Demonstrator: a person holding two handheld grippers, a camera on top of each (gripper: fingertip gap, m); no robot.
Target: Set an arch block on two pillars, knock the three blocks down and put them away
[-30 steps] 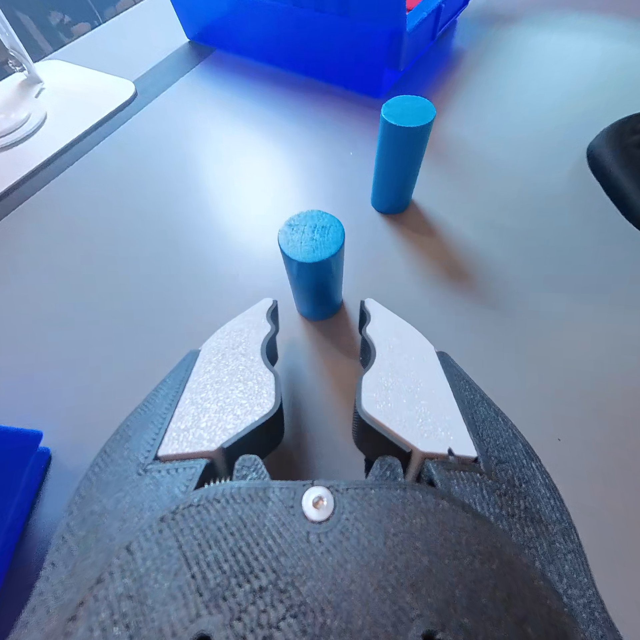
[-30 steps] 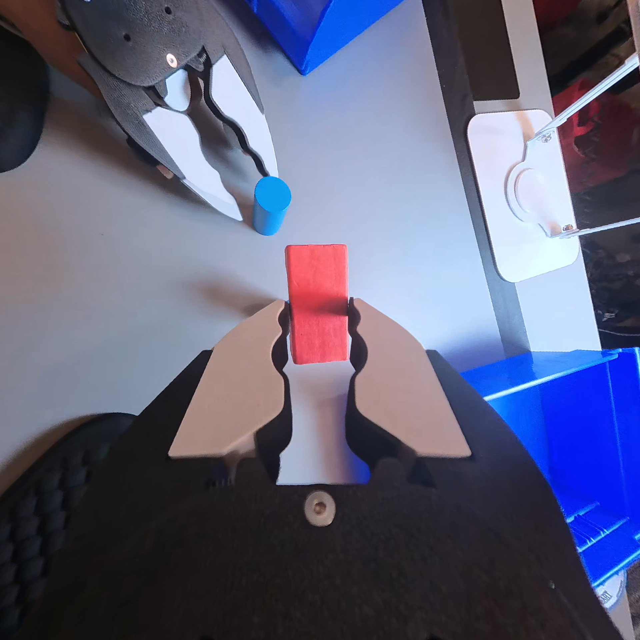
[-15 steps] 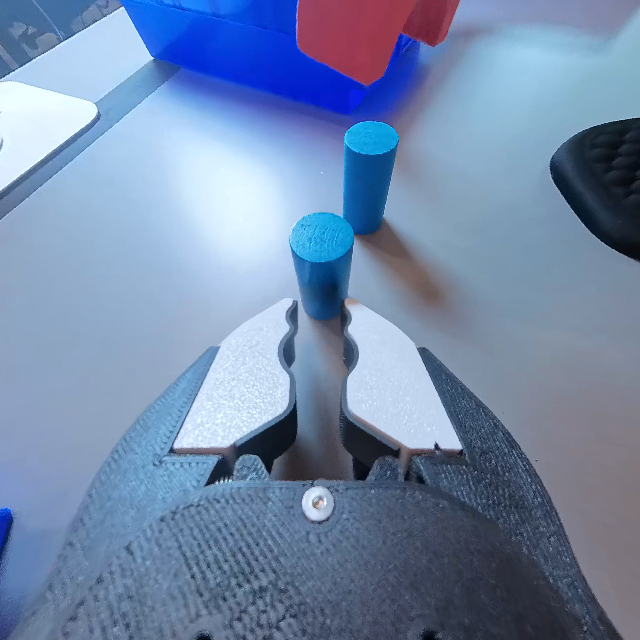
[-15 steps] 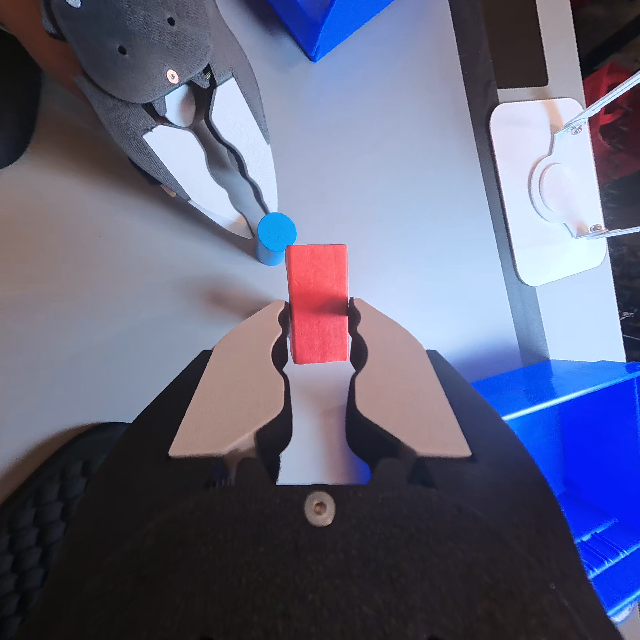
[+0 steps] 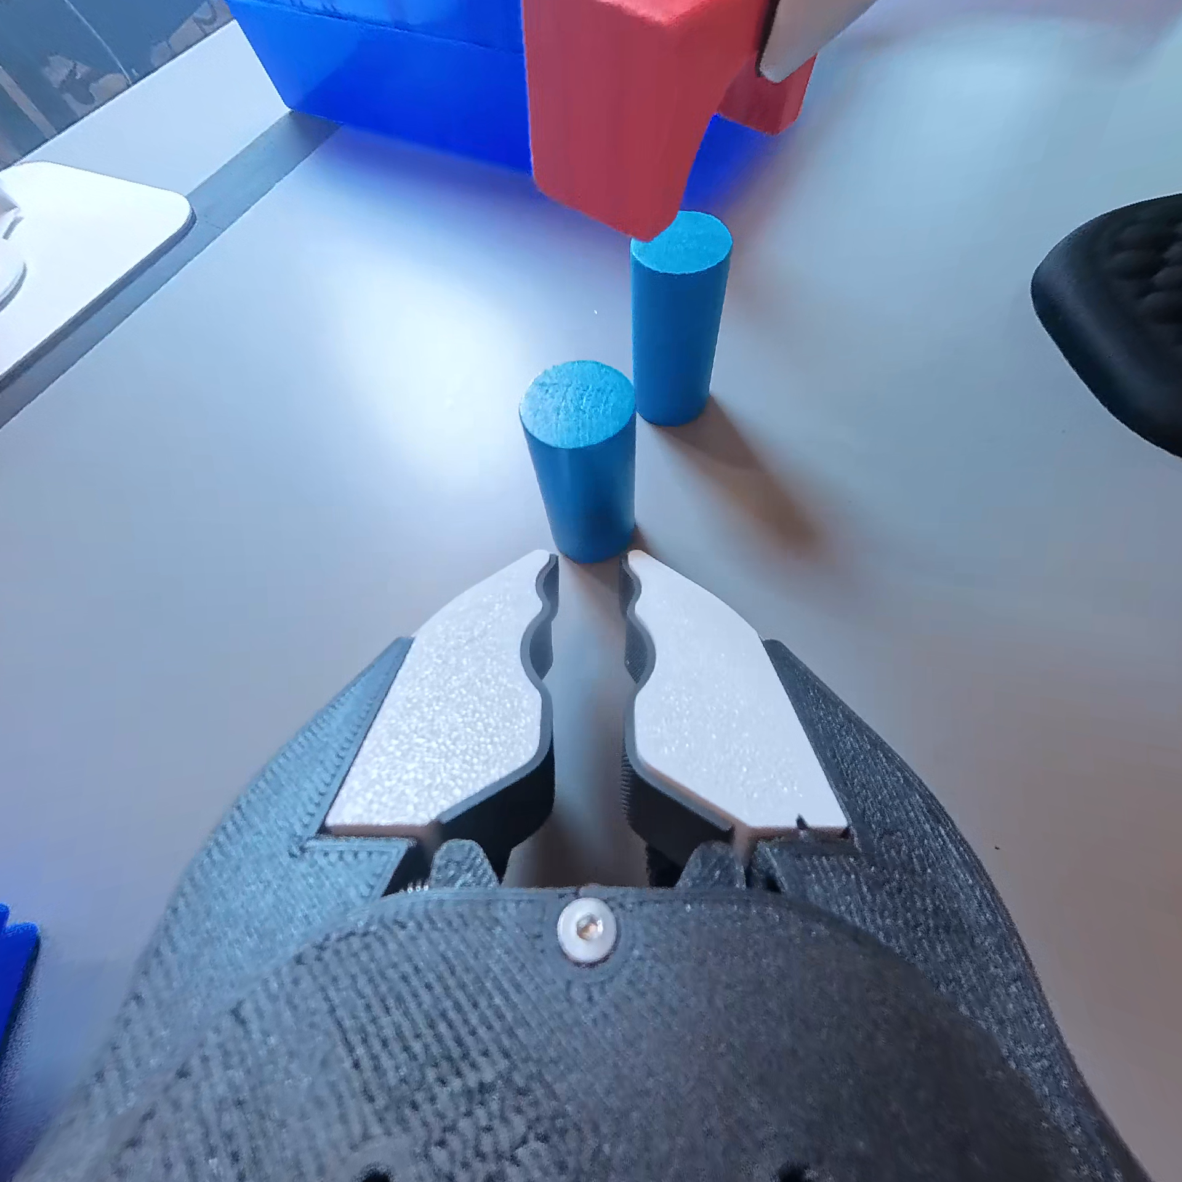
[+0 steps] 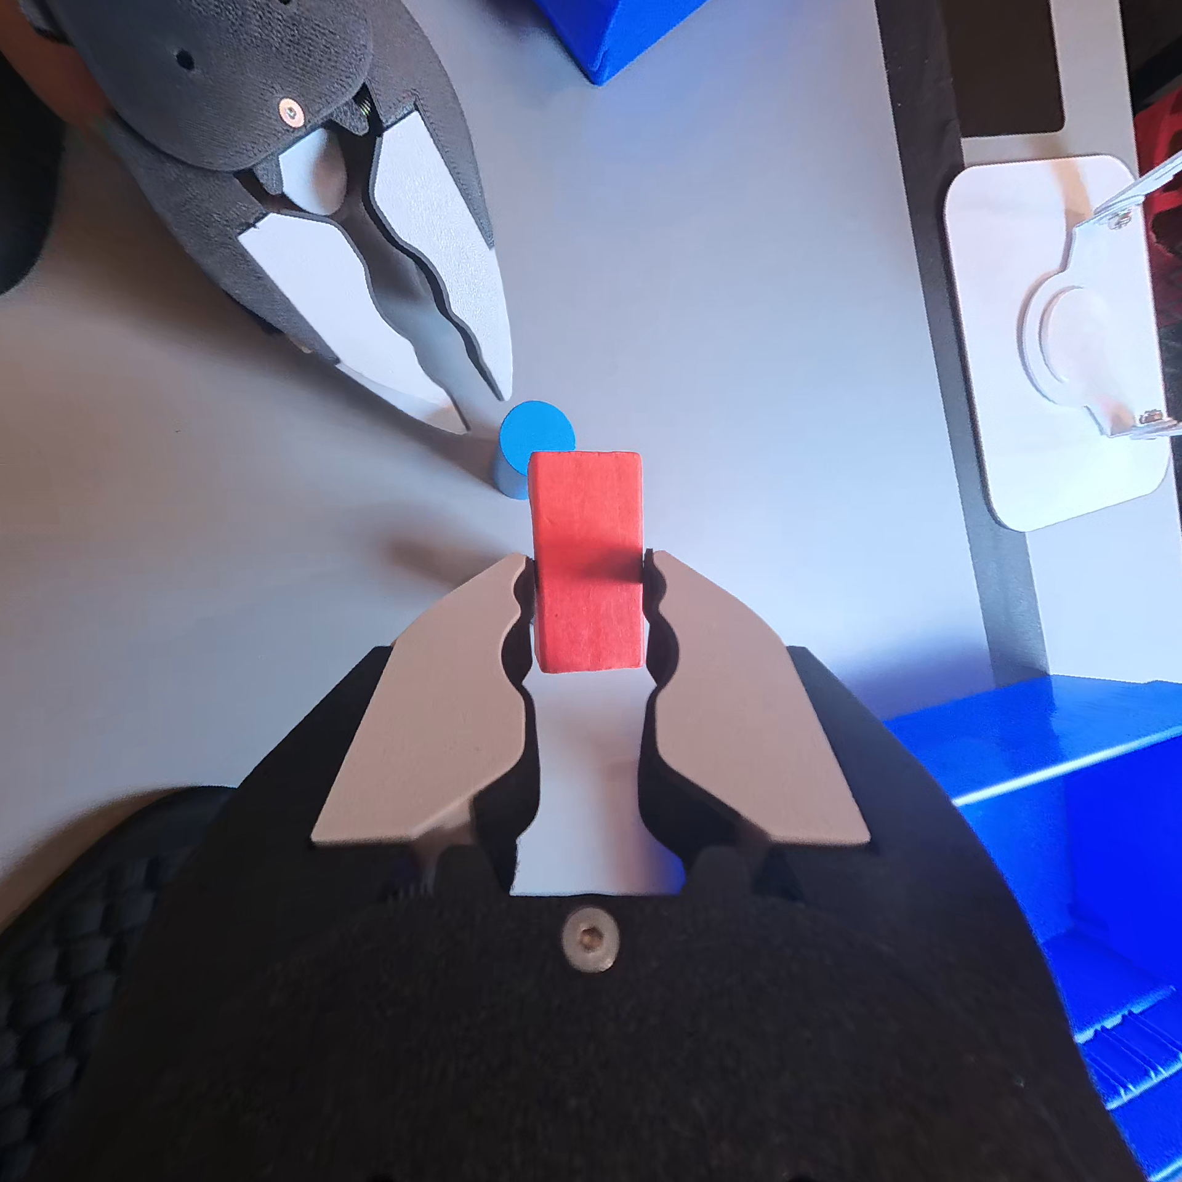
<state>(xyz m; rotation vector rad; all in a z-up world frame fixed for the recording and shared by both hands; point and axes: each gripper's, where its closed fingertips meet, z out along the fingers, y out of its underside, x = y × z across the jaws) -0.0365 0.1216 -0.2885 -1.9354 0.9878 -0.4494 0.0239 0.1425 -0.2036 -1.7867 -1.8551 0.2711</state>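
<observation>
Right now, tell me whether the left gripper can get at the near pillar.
Probably yes. The near pillar stands upright just ahead of the left gripper with nothing between them, but its jaws look narrower than the pillar and would need to open first.

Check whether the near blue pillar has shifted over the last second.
Yes. The near blue pillar now stands much closer to the far blue pillar, pushed toward it ahead of the left gripper.

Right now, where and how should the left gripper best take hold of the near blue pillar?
Grip the near pillar low on its round side, coming level along the table from the left gripper, fingers either side. It stands upright and free, with the arch above, so its top is best left clear. The gap looks narrow; open wider first.
</observation>
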